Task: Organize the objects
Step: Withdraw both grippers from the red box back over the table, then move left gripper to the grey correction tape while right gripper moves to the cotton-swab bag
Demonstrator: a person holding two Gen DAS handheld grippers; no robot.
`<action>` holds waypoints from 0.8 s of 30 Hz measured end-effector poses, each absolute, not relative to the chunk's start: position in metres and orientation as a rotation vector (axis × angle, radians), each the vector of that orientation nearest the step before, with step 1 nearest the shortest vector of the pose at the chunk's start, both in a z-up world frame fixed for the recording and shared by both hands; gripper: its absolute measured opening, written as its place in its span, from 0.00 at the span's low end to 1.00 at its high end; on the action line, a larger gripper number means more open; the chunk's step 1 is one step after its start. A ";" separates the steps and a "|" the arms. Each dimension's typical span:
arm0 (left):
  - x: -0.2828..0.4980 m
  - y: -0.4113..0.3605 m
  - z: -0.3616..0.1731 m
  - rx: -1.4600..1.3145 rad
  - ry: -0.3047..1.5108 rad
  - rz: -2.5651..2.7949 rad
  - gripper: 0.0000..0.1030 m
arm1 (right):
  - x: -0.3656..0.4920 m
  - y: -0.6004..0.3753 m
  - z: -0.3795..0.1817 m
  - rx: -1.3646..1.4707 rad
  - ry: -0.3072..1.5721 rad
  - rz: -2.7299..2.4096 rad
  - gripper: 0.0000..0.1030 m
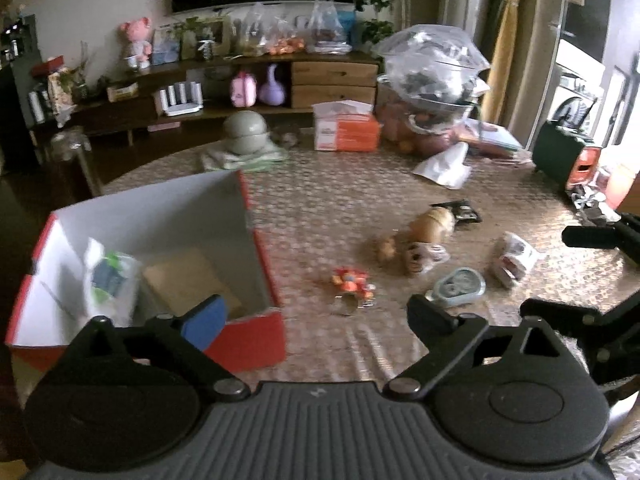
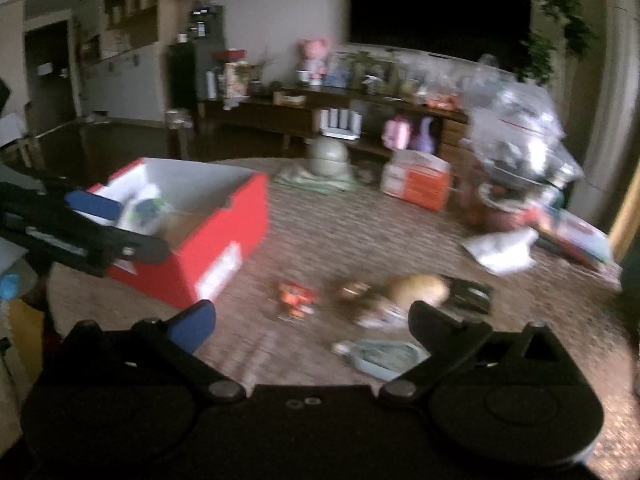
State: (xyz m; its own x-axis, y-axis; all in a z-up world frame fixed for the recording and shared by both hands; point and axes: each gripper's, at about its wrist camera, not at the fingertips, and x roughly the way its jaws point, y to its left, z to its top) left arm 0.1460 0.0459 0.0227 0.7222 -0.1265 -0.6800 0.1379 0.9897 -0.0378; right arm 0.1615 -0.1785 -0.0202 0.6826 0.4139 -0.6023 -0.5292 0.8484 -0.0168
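Note:
A red box with white inside [image 1: 256, 240] stands at the left of the table; it also shows in the right wrist view [image 2: 224, 236]. It holds a white packet [image 1: 108, 280] and a brown card. Loose on the table lie a small red toy [image 1: 352, 282], a tan bottle [image 1: 434, 222], a pale blue round case [image 1: 458, 286] and a white packet [image 1: 514, 258]. My left gripper [image 1: 316, 316] is open and empty, at the box's near right corner. My right gripper [image 2: 312, 320] is open and empty, above the red toy [image 2: 296, 298] and blue case [image 2: 384, 356].
At the back of the table stand stacked grey bowls [image 1: 245, 132] on a cloth, an orange tissue box [image 1: 346, 128] and a large plastic-wrapped pile [image 1: 434, 76]. A white paper [image 1: 444, 166] lies at the right. A low wooden shelf [image 1: 332, 78] stands behind the table.

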 end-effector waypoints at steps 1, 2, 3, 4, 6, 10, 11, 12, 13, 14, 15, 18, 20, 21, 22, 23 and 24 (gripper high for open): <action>0.147 0.041 0.020 0.012 0.747 -0.153 0.96 | 0.162 -0.189 -0.022 -0.194 0.628 0.512 1.00; 0.147 0.038 0.016 0.005 0.750 -0.163 0.96 | 0.163 -0.198 -0.024 -0.190 0.631 0.494 1.00; 0.148 0.035 0.013 -0.005 0.753 -0.173 0.96 | 0.165 -0.207 -0.026 -0.184 0.637 0.474 1.00; 0.148 0.032 0.010 -0.018 0.756 -0.183 0.96 | 0.166 -0.217 -0.028 -0.176 0.642 0.456 1.00; 0.151 0.025 0.004 -0.034 0.761 -0.197 0.98 | 0.170 -0.235 -0.032 -0.162 0.652 0.419 1.00; 0.155 0.006 -0.008 -0.040 0.760 -0.209 0.99 | 0.174 -0.262 -0.042 -0.165 0.659 0.360 1.00; 0.156 0.001 -0.011 -0.038 0.759 -0.211 0.99 | 0.175 -0.268 -0.045 -0.166 0.661 0.347 1.00; 0.157 -0.004 -0.015 -0.034 0.755 -0.213 1.00 | 0.177 -0.276 -0.047 -0.165 0.665 0.336 1.00; 0.158 -0.009 -0.018 -0.028 0.747 -0.216 1.00 | 0.178 -0.281 -0.050 -0.162 0.669 0.324 1.00; 0.160 -0.015 -0.022 -0.018 0.739 -0.221 1.00 | 0.181 -0.286 -0.052 -0.158 0.675 0.312 1.00; 0.161 -0.021 -0.025 -0.007 0.736 -0.229 1.00 | 0.183 -0.291 -0.054 -0.155 0.682 0.300 1.00; 0.167 -0.040 -0.036 0.033 0.735 -0.269 1.00 | 0.192 -0.304 -0.062 -0.148 0.701 0.271 1.00; 0.173 -0.052 -0.043 0.059 0.736 -0.302 1.00 | 0.197 -0.311 -0.067 -0.147 0.713 0.256 1.00; 0.176 -0.057 -0.046 0.071 0.738 -0.317 1.00 | 0.201 -0.315 -0.070 -0.146 0.720 0.249 1.00; 0.179 -0.063 -0.050 0.081 0.741 -0.332 1.00 | 0.204 -0.317 -0.073 -0.144 0.727 0.245 1.00; 0.184 -0.067 -0.053 0.086 0.749 -0.347 1.00 | 0.206 -0.320 -0.075 -0.142 0.732 0.240 1.00; 0.187 -0.071 -0.057 0.086 0.756 -0.362 1.00 | 0.209 -0.323 -0.077 -0.140 0.737 0.233 1.00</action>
State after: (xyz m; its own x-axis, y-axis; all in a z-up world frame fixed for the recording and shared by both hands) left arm 0.1872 -0.0709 -0.0567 0.6687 -0.2903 -0.6845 0.3516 0.9347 -0.0530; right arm 0.2091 -0.3229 -0.0774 0.7162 0.1611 -0.6790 -0.2591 0.9648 -0.0443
